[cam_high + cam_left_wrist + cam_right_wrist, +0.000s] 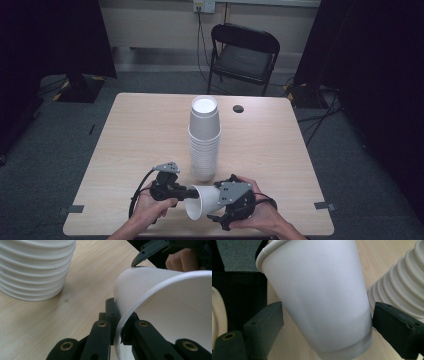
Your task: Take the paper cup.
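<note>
A white paper cup is pinched at its rim by the left claw; its base sits between the right claw's released jaws, beside the cup stack on the worktop.

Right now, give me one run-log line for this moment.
left gripper: shut on cup rim | right gripper: jaws straddle cup base, grip unclear | cup: on its side, above table | cup stack: upright behind

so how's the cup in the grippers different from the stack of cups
The single cup lies tipped on its side off the table; the stack stands upside down on the table. The left gripper pinches the cup's rim; nothing touches the stack. Both are plain white paper cups.
</note>
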